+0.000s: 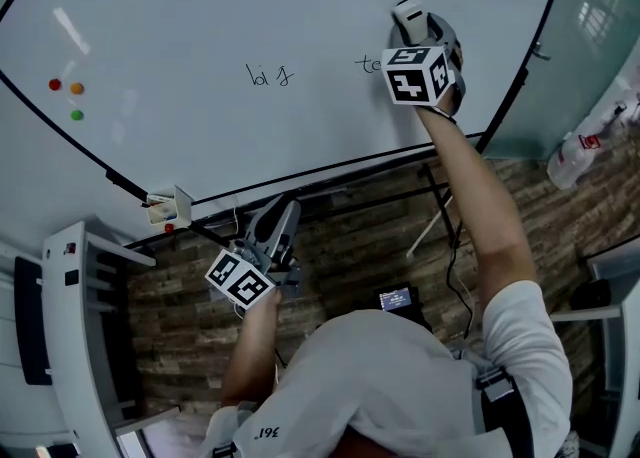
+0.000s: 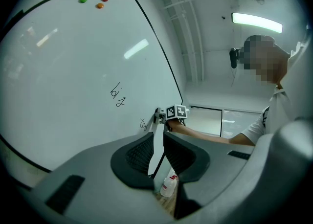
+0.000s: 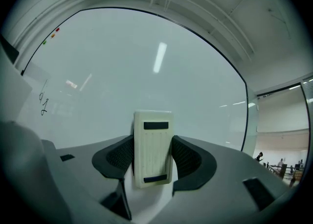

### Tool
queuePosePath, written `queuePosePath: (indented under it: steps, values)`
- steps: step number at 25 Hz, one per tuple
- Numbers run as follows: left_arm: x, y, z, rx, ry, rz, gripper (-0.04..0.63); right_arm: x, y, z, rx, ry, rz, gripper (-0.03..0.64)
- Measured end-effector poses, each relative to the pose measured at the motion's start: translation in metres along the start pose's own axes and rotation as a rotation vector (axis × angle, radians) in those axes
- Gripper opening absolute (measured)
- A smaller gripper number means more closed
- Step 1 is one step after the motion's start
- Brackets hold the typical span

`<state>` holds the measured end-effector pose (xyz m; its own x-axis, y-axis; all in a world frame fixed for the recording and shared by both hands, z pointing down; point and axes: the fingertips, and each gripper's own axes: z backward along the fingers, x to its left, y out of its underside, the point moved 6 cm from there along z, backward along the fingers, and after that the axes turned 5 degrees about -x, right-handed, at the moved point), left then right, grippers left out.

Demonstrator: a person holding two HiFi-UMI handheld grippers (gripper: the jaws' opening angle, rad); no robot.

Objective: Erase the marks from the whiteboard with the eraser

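The right tool (image 1: 418, 34) sits right of centre in the upper part of the head view, its arm stretched up to the whiteboard (image 1: 300, 6). In the right gripper view its jaws are clamped on the 2 long sides of the cream eraser (image 3: 152, 147), which stands upright between them and reaches beyond the jaw tips against the whiteboard (image 3: 146, 61). In the head view the eraser (image 1: 408, 14) shows just above the tool's marker cube, touching the board right beside the mark "te" (image 1: 370, 64). The right end of that writing is hidden behind the tool. A second mark, "big" (image 1: 270, 75), lies to its left, well apart from the eraser.

3 round magnets, red (image 1: 55, 85), orange (image 1: 77, 88) and green (image 1: 77, 114), sit at the far left of the board. A small box (image 1: 170, 206) hangs at the board's lower edge.

The left tool (image 1: 275, 236) hangs low in the centre-left of the head view, below the board's edge and over the wood-pattern floor (image 1: 340, 246). In the left gripper view its jaws stand narrowly apart with nothing between them. Through the gap, a leg of the board's stand and a white spray bottle (image 2: 168, 185) show on the floor. That view also shows the right tool (image 2: 166, 114) on the board just right of "te" (image 2: 143, 124), with "big" (image 2: 118, 96) higher up to the left.
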<state>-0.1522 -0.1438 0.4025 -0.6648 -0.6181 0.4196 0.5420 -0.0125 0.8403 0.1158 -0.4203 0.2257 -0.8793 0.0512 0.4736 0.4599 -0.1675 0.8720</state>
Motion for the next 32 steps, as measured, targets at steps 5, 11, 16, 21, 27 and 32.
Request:
queuePosePath:
  steps: [5, 11, 16, 21, 27, 32]
  values:
    - [0.001, 0.002, 0.000, 0.003, 0.001, 0.006, 0.057, -0.021, 0.012, 0.003, 0.019, 0.024, -0.046, 0.256]
    - [0.005, 0.001, 0.005, 0.003, -0.004, 0.009, 0.055, -0.001, 0.005, 0.022, -0.037, -0.046, -0.063, 0.256]
    - [0.014, -0.008, 0.017, -0.015, -0.023, 0.004, 0.056, 0.040, -0.007, 0.030, -0.052, -0.112, -0.041, 0.256]
    - [0.022, -0.017, 0.037, -0.032, -0.052, 0.003, 0.055, 0.084, -0.026, 0.037, -0.076, -0.184, -0.049, 0.256]
    - [0.038, -0.033, 0.060, -0.053, -0.087, -0.014, 0.055, 0.137, -0.047, 0.045, -0.107, -0.259, -0.056, 0.256]
    - [0.049, -0.044, 0.078, -0.069, -0.110, -0.022, 0.056, 0.175, -0.059, 0.050, -0.110, -0.305, -0.039, 0.256]
